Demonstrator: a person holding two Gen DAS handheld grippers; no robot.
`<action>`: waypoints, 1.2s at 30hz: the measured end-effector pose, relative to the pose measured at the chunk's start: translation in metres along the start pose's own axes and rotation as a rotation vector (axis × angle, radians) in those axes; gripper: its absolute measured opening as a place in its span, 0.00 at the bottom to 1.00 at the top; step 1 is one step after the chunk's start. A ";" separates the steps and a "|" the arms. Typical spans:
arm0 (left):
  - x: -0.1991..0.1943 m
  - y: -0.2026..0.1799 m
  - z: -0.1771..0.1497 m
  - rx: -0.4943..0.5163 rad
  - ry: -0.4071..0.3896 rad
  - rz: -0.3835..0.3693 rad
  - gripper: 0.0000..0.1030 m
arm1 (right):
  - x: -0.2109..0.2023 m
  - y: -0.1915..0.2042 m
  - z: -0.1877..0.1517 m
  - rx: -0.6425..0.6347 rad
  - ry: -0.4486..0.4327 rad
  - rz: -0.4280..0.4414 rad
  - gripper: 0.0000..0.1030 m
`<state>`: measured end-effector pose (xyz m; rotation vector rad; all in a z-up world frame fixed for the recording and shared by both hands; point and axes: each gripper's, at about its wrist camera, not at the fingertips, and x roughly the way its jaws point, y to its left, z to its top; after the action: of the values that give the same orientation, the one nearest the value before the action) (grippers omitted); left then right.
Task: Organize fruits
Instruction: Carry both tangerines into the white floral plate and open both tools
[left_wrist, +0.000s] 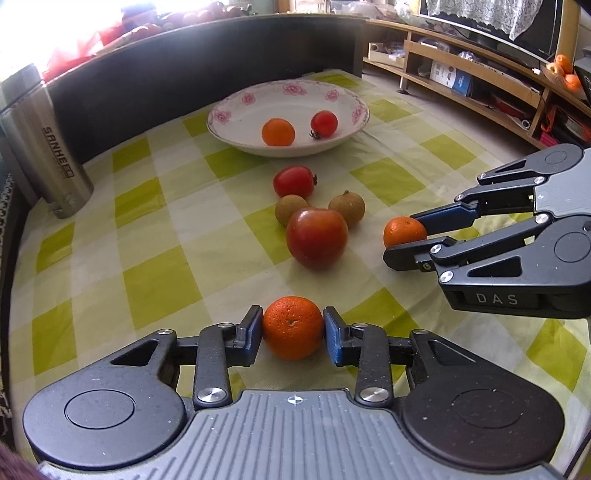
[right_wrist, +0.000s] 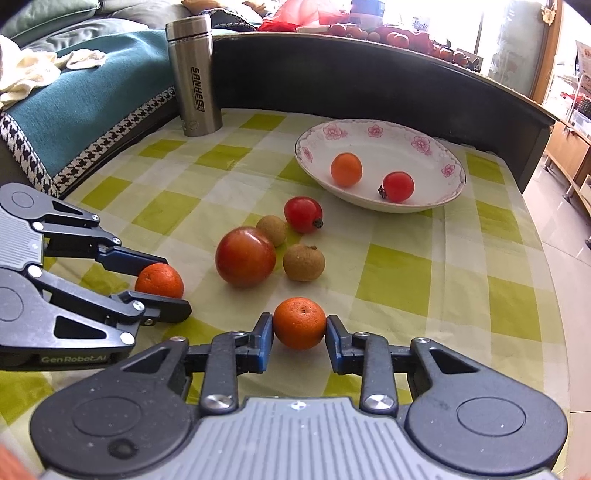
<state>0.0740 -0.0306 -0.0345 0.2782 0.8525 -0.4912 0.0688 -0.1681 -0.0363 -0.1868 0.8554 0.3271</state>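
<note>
We hold a small orange mandarin (left_wrist: 293, 328) between the blue pads of our left gripper (left_wrist: 293, 334); the two fingers (left_wrist: 248, 334) press its sides, and it sits on the green-and-white checked tablecloth (left_wrist: 166, 280), on the near side of the white flower-rimmed ceramic plate (left_wrist: 236, 110). Our right gripper (right_wrist: 300, 338) closes the same way on a second orange mandarin (right_wrist: 300, 323), its pads touching both flanks, fruit centred between the fingertips, also on the cloth and nearer to us than the plate.

Between the plate and the two held mandarins lie a large red apple-like fruit (left_wrist: 317, 238), two brown round longan-like fruits (left_wrist: 346, 207) just beside it, and a small red tomato-like fruit (left_wrist: 293, 181) closest to the plate. Inside the plate rest one orange round fruit (left_wrist: 278, 132) and one small red fruit (left_wrist: 324, 123), slightly apart. A steel flask lettered SANHE (left_wrist: 48, 147) stands upright well left of the plate.
</note>
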 end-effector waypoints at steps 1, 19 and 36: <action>-0.002 0.001 0.002 -0.003 -0.008 0.001 0.42 | -0.001 0.000 0.001 0.000 -0.004 -0.001 0.35; -0.002 0.008 0.067 -0.041 -0.131 0.020 0.42 | -0.015 -0.012 0.042 0.047 -0.090 -0.051 0.35; 0.053 0.023 0.128 -0.045 -0.139 0.060 0.41 | 0.032 -0.065 0.094 0.114 -0.089 -0.114 0.35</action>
<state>0.1985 -0.0810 0.0067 0.2249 0.7175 -0.4294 0.1785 -0.1944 0.0016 -0.1132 0.7693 0.1779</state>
